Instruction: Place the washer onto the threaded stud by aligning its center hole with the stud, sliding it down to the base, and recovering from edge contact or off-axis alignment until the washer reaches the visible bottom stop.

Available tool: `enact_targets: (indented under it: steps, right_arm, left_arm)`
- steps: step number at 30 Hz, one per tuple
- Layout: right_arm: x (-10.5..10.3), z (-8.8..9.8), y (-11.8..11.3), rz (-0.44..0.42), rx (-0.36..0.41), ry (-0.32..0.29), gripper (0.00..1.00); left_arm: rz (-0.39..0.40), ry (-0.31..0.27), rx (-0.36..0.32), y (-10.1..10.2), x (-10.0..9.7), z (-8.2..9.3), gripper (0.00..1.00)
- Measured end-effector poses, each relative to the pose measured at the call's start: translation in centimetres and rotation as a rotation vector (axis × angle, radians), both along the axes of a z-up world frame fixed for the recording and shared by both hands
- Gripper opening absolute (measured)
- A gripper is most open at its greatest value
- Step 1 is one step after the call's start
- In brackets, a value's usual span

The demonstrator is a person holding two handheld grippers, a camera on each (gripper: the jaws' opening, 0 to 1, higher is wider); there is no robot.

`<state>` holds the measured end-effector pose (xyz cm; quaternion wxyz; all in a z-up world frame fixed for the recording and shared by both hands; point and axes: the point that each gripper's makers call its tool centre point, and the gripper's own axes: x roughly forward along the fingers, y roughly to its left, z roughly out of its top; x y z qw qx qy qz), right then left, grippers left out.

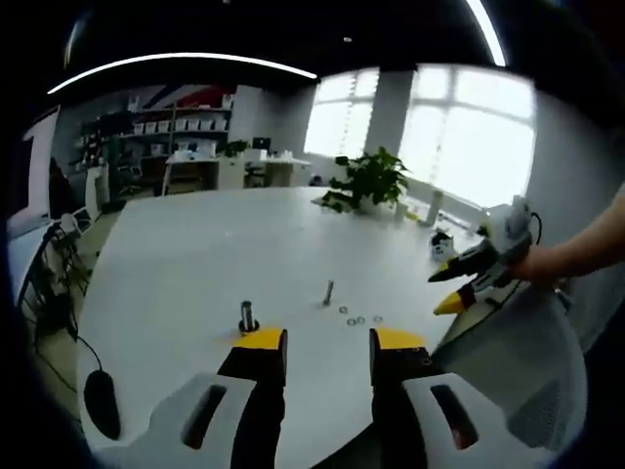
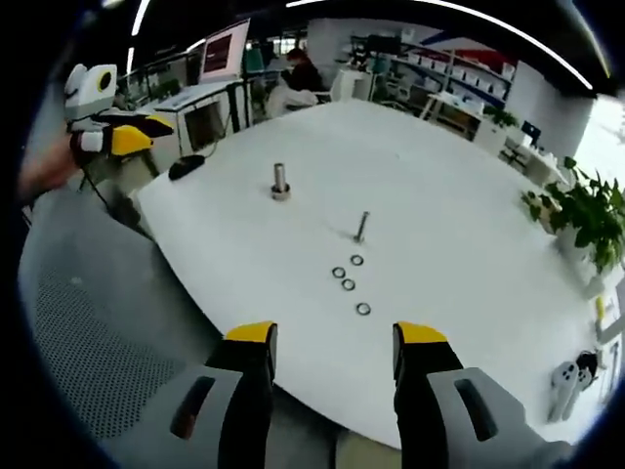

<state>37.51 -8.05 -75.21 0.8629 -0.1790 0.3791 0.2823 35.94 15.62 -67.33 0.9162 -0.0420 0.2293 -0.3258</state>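
- The left gripper (image 1: 329,340) hangs over the near edge of the white table (image 1: 195,254), its yellow-tipped jaws spread apart with nothing between them.
- The right gripper (image 2: 335,335) hovers past the table's edge on its own side, jaws likewise spread and empty; in the left gripper view it comes in from the right (image 1: 451,289), held by a person's hand (image 1: 542,266).
- In the right gripper view the left gripper shows at the upper left (image 2: 137,132), off the table, above a grey mesh chair back (image 2: 88,322).
- The threaded stud (image 2: 361,227) stands upright on the table, thin and bare, with no washer on it.
- Four washers (image 2: 349,284) lie flat on the table in a loose line just in front of the stud, between it and the right gripper; the nearest one (image 2: 363,309) sits a little apart from the others.
- From the left gripper view the same washers (image 1: 359,319) lie just beside the stud (image 1: 328,292).
- A second, thicker post on a round base (image 2: 280,182) stands well apart from the stud.
- A potted plant (image 1: 366,181) sits at the far side of the table near the bright windows (image 1: 469,137).
- A black computer mouse (image 1: 102,403) rests near the table's edge.
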Motion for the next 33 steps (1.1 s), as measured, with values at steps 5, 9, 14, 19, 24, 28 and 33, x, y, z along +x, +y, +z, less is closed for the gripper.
enact_targets:
  steps: [5, 9, 14, 19, 24, 28, 33]
  right_arm:
    - [1.7, -1.4, 0.1, 0.003, -0.019, 0.025, 0.47]
    - [3.3, -2.3, 0.1, -0.006, -0.002, 0.043, 0.45]
    - [4.7, -4.3, 0.0, -0.008, -0.002, 0.073, 0.45]
    - [5.2, -6.1, -0.4, -0.001, -0.033, 0.122, 0.41]
    - [5.5, -7.9, -0.6, 0.027, -0.061, 0.168, 0.36]
    - [5.1, -9.3, -0.3, 0.041, -0.056, 0.215, 0.36]
    - [5.6, -10.4, -0.4, 0.018, -0.049, 0.243, 0.36]
  left_arm:
    - [0.008, -0.001, 0.01, 0.1, 0.1, -0.1, 0.34]
    - [0.005, 0.006, 0.021, 0.2, 0.0, -0.4, 0.35]
    - [-0.003, 0.008, 0.056, 0.2, -0.2, -0.8, 0.35]
    - [0.005, 0.012, 0.062, 0.4, -0.2, -0.9, 0.35]
    - [0.001, 0.003, 0.069, 0.3, 0.0, -0.8, 0.34]
    - [-0.008, 0.002, 0.097, 0.3, -0.2, -1.1, 0.34]
    - [0.012, 0.0, 0.086, 0.7, 0.0, -0.9, 0.33]
